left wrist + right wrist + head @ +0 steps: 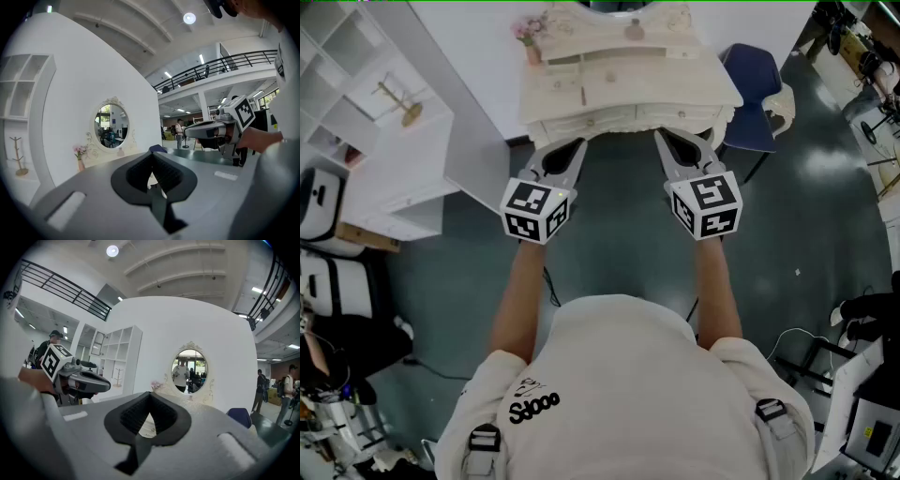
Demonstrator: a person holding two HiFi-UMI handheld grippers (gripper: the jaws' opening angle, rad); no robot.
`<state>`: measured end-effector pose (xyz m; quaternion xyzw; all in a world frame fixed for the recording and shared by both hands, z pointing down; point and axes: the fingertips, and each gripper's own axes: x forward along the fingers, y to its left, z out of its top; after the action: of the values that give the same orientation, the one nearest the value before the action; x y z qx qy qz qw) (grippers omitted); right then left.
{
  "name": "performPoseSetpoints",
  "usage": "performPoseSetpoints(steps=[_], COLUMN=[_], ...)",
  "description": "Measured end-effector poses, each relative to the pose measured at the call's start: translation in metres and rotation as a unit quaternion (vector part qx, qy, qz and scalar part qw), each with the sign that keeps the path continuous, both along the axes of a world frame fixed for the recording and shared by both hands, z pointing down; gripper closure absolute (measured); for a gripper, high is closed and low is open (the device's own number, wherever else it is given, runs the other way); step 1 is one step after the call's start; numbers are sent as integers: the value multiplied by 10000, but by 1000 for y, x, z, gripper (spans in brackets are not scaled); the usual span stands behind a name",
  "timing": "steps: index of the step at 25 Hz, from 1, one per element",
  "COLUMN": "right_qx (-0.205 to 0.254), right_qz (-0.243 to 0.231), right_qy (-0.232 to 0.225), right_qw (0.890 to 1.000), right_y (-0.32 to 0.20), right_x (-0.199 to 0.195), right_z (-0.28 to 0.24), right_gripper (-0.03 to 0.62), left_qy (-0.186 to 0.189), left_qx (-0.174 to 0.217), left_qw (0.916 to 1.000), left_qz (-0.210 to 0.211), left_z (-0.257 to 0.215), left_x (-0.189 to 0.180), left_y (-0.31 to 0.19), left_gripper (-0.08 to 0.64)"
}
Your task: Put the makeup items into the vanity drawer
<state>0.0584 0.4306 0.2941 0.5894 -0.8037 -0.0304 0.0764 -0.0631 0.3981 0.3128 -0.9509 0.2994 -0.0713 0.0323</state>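
The cream vanity (546,98) stands straight ahead against the white wall, its front drawers closed. A few small items lie on its top, too small to name. My left gripper (578,143) and right gripper (660,137) are held side by side in the air just short of the vanity's front edge, both shut and empty. In the left gripper view the shut left gripper (153,158) points at the oval mirror (111,126), with the right gripper (213,131) beside it. In the right gripper view the right gripper (150,397) faces the mirror (189,371), and the left gripper (77,377) shows at left.
A pink flower vase (530,37) stands on the vanity's left corner. A blue chair (755,94) is to the vanity's right. White open shelves (375,131) holding a gold jewelry stand (401,105) stand at left. Cables and gear lie along the floor's right edge.
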Motion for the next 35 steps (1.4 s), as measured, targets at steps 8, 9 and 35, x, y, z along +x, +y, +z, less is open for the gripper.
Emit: performPoseSetpoints(steps=[8,9,35], right_qx=[128,134,-9], right_qz=[-251,-299,-538], right_qy=[2,65,1075], right_qw=[9996,9994,9927], right_y=[-2,-1,-170], right_x=[19,22,38], right_z=[-2,0,25], right_gripper=[591,591,591], left_qy=[-64,-64,16], left_qx=[50,40,-335], left_qw=[9999,9999,9994], left_qz=[-60,-82,-40], left_z=[-3,-2,28], left_x=[20,22,41], left_y=[0,0,-186], left_gripper=[542,541,541])
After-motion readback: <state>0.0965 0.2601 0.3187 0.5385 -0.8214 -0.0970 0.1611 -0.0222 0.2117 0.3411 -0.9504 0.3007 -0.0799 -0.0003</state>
